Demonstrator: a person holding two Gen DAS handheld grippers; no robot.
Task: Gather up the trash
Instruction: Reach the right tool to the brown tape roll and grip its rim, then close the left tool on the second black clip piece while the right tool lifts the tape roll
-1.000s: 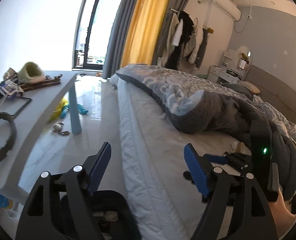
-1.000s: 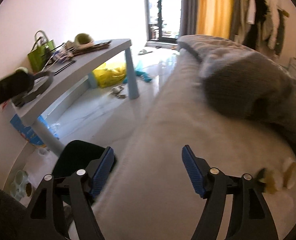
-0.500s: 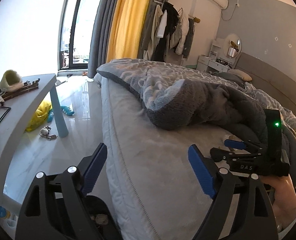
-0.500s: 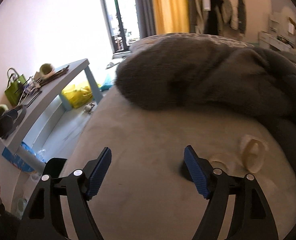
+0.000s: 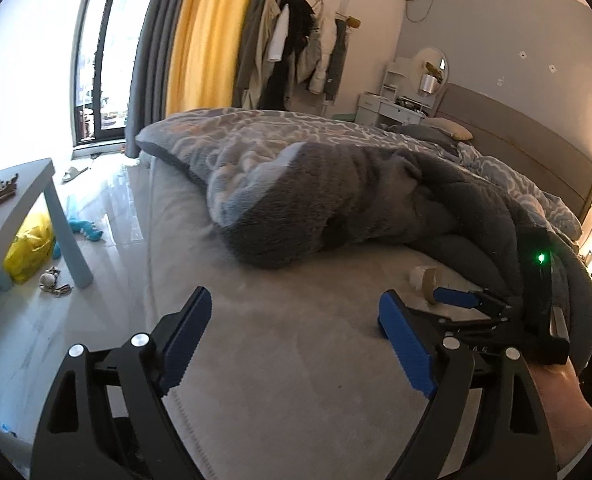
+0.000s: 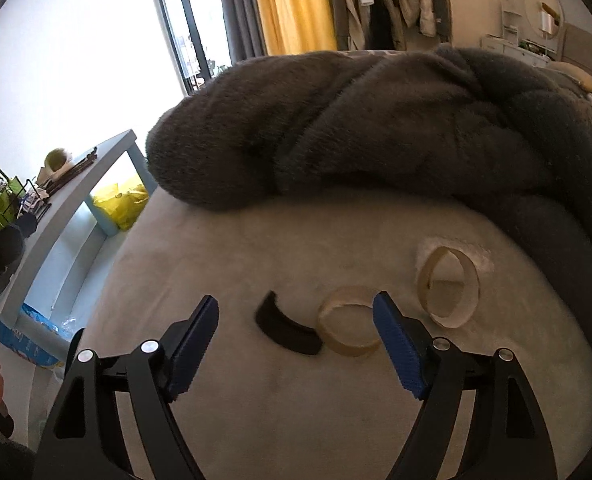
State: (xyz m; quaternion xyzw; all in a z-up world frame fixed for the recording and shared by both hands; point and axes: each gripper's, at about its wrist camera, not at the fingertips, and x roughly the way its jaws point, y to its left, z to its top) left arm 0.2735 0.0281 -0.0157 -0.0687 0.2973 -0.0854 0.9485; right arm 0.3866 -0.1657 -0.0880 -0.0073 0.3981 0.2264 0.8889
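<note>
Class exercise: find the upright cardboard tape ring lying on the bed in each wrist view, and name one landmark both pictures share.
Left wrist: upright cardboard ring, right of centre, beside the right gripper's fingertip.
Right wrist: same ring, right of centre, beyond the right-hand finger.
Shared landmark: grey fleece blanket.

Light: daylight from the glass door [image 5: 99, 80], blown out to white on the wall beside it; yellow curtain [image 6: 291, 4] glows | Shadows: soft, under the grey blanket [image 6: 376, 128] | Distortion: strong fisheye bending, black vignette at corners | Sharpness: mild blur on the blanket's pile; a small green lamp [image 5: 541, 257] flares
</note>
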